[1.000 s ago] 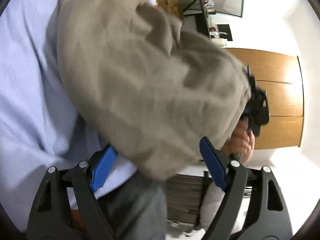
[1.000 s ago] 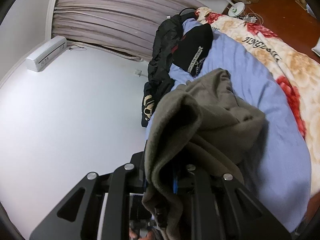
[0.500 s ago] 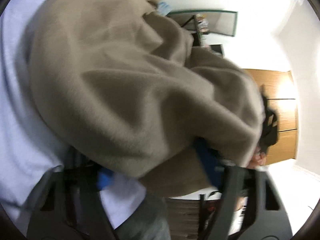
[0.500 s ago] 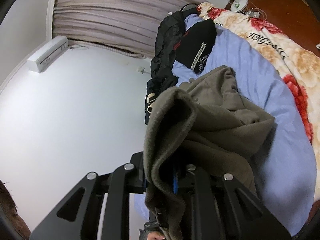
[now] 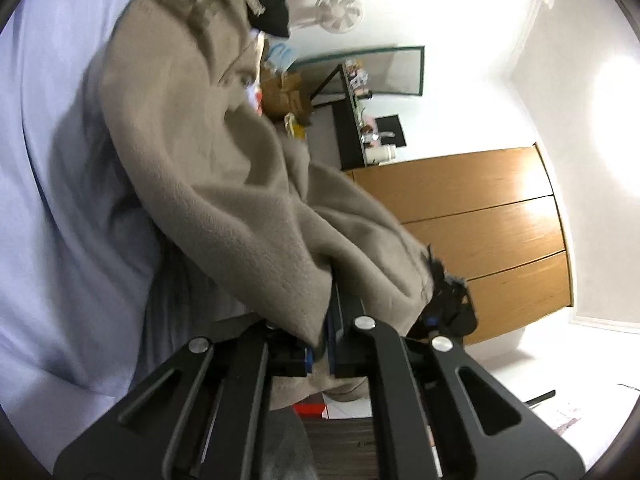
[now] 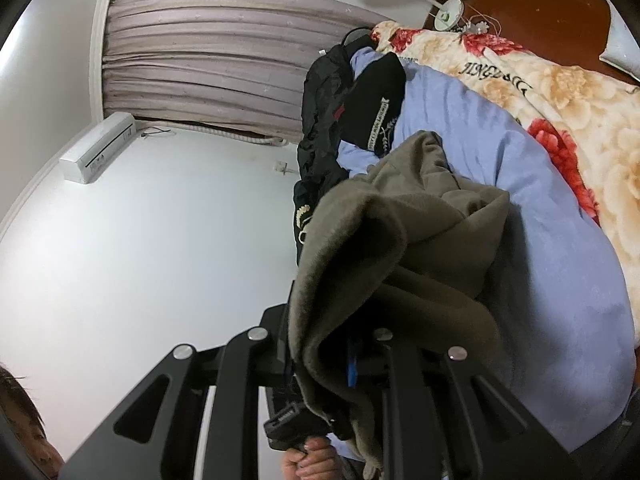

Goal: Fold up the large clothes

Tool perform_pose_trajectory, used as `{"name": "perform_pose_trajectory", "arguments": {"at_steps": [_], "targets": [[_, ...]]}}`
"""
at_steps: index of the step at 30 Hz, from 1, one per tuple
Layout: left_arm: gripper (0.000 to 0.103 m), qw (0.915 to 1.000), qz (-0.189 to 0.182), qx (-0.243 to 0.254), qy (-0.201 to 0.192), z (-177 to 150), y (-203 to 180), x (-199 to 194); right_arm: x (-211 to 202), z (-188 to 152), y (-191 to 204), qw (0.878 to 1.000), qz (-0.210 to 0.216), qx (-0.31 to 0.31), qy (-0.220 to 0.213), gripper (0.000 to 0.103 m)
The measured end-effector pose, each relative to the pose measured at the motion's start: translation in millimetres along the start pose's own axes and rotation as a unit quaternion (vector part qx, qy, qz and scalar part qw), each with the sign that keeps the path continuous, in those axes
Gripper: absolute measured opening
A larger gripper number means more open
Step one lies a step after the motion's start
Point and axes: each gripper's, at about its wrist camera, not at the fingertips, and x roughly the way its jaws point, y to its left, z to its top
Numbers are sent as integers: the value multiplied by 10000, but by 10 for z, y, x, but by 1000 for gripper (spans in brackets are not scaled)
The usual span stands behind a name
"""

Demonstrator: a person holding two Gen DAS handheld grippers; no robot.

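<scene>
A thick, taupe fleece garment (image 5: 224, 184) hangs between my two hands above the bed, its nap soft and matted, its body bunched into heavy rolls and deep creases. Raised lettering in the same colour shows on the part nearest the pillow end, beside a ribbed edge; I cannot read it. In the right wrist view the same cloth (image 6: 384, 264) looks darker, olive-brown, doubled over itself in a fat fold, with its far end trailing down onto the pale blue sheet (image 6: 532, 208).

My left gripper (image 5: 326, 344) has its fingers drawn together and clamped on a lower edge of the fleece, a flap pinched between the blue pads. My right gripper (image 6: 340, 364) has its fingers nearly together, gripping a thick fold that spills over both of them and hides most of the pads. That gripper also appears in the left wrist view (image 5: 448, 308), half buried in the far corner of the cloth.

Under the garment the blue sheet covers the bed; a floral blanket (image 6: 560, 92) in cream and red lies alongside it. Black clothes (image 6: 340, 112) are heaped at the head of the bed, well apart from the fleece. Behind them hang pleated mauve curtains (image 6: 200, 60); an air conditioner (image 6: 98, 148) sits on the white wall. A fan (image 5: 339, 12) and a wooden wardrobe (image 5: 480, 232) stand across the room.
</scene>
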Motion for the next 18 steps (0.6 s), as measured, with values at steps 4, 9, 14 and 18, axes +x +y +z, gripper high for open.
{"name": "perform_pose_trajectory", "arguments": {"at_steps": [4, 9, 14, 18], "targets": [[4, 9994, -137, 62, -324, 285, -131, -265, 164, 152, 269, 9998, 64, -192, -21, 19], [4, 9982, -53, 140, -576, 850, -300, -324, 592, 510, 633, 9992, 23, -405, 52, 19], [4, 9971, 252, -15, -725, 1637, -334, -50, 1422, 1163, 777, 9977, -373, -492, 291, 19], [4, 9945, 797, -169, -653, 2315, 21, 81, 2307, 1693, 561, 9914, -1008, -577, 603, 20]]}}
